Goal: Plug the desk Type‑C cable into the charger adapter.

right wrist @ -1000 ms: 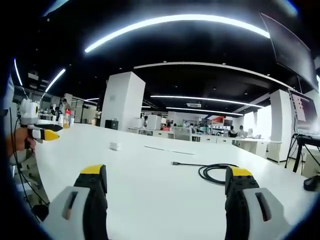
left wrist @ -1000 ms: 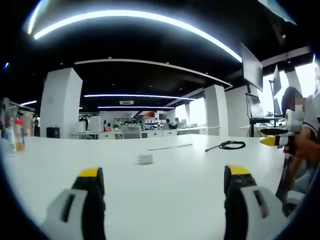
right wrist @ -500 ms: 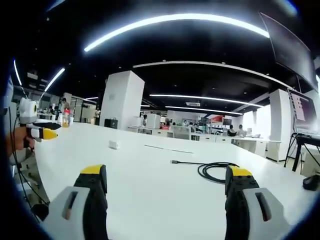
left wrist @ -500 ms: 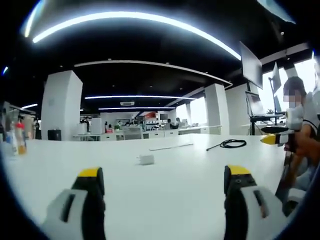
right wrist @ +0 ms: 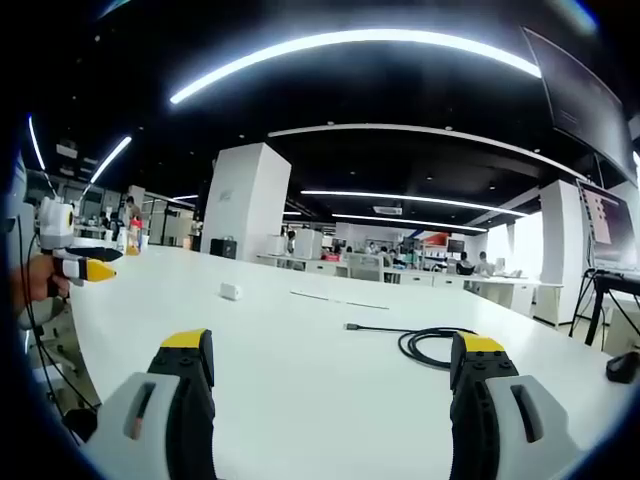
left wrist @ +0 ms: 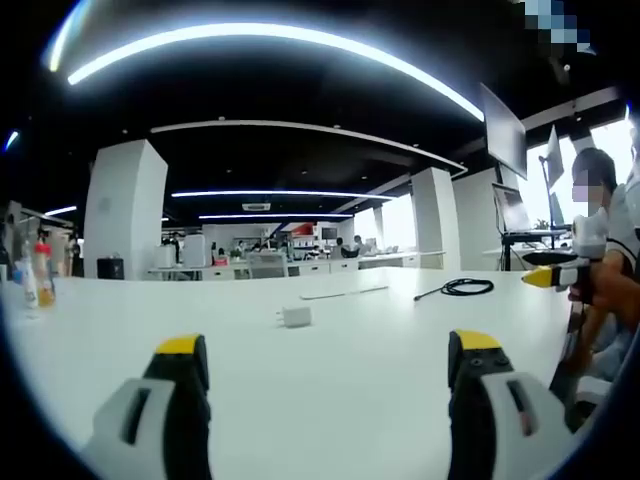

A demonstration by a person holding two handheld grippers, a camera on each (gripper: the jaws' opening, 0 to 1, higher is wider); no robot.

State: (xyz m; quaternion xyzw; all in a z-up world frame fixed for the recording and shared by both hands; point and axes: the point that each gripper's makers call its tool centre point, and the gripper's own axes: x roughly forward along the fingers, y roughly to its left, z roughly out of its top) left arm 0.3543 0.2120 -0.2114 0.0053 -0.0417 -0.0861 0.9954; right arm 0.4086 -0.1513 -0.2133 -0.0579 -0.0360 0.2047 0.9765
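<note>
A small white charger adapter [left wrist: 292, 316] lies on the white desk [left wrist: 350, 350], ahead of my left gripper [left wrist: 330, 365], whose jaws stand wide apart and empty. The same adapter [right wrist: 230, 291] shows far left-centre in the right gripper view. A black coiled Type-C cable [right wrist: 425, 344] lies on the desk just beyond my right gripper [right wrist: 330, 362], its plug end [right wrist: 349, 326] pointing left. This gripper is open too. The cable [left wrist: 460, 289] appears far right in the left gripper view. Each gripper sees the other at its side: right gripper [left wrist: 550, 278], left gripper [right wrist: 88, 268].
A thin white strip [right wrist: 330, 299] lies across the desk beyond the adapter. Bottles [left wrist: 38, 278] stand at the desk's far left edge. A person [left wrist: 610, 250] holds the grippers at the right. Monitors on stands [left wrist: 515, 215] rise behind the desk. A dark mouse [right wrist: 624, 366] sits at the right.
Both views have shifted only slightly with the hands. The adapter and cable have not moved, and both grippers stay open.
</note>
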